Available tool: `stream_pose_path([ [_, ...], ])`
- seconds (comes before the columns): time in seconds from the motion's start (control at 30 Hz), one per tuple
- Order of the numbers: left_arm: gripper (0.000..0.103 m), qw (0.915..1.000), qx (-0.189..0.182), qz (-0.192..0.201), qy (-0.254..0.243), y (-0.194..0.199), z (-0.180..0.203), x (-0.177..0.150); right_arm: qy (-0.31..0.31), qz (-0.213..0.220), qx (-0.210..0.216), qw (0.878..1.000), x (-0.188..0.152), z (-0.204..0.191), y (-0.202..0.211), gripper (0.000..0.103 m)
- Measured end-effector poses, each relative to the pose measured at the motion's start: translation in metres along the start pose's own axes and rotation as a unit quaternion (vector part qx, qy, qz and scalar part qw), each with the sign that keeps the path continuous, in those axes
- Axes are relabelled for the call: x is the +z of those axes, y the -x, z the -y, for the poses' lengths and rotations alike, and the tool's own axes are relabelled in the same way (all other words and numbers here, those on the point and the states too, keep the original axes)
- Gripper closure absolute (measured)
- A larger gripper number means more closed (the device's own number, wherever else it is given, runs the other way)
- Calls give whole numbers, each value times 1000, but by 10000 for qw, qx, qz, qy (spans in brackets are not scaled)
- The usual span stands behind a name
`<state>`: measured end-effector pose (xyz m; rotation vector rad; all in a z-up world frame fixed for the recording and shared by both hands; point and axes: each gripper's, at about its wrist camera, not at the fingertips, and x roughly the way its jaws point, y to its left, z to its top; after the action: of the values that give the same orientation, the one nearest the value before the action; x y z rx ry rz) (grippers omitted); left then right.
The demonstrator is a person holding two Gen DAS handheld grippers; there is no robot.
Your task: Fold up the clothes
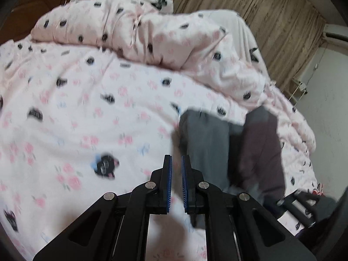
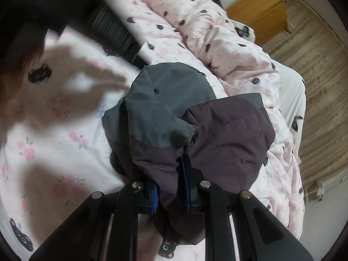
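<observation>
No brand or writing can be read on anything here. The right gripper (image 2: 171, 184) pinches a bunched grey and purple jacket (image 2: 174, 113) between its jaws above the pink cat-print bed (image 2: 54, 152). The left gripper (image 1: 176, 169) has its jaws nearly pressed together with nothing between them, the jacket just to its right.

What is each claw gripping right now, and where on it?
Right claw clamps the grey-and-purple garment by a bunched purple fold. Left claw holds nothing.
</observation>
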<state>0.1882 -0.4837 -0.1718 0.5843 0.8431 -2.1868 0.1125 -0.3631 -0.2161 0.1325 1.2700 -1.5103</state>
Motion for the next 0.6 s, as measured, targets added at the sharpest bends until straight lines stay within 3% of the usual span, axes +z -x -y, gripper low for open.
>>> stream_pose_path([
  [0.1, 96, 9986, -447, -163, -241, -6, 10, 12, -19, 27, 36, 10000, -4, 0, -2, 84],
  [0.2, 96, 9947, -671, -462, -625, -20, 28, 15, -5, 84, 32, 10000, -6, -1, -3, 82],
  [0.27, 96, 9916, -672, -675, -879, -34, 40, 11, 51, 125, -3, 9999, -8, -2, -3, 81],
  [0.33, 96, 9894, -448, -973, -982, -51, 46, 4, 127, 192, -61, 9997, -11, -4, -1, 78],
  [0.4, 96, 9878, -330, -1146, -1000, -64, 43, -4, 185, 281, -76, 9994, -14, -4, 4, 70],
  [0.5, 96, 9875, -305, -1176, -1002, -71, 37, -12, 151, 433, 231, 9987, -22, 1, 16, 57],
  [0.6, 96, 9879, -358, -1165, -964, -72, 31, -18, -116, 654, 884, 9939, -31, 19, 35, 56],
])
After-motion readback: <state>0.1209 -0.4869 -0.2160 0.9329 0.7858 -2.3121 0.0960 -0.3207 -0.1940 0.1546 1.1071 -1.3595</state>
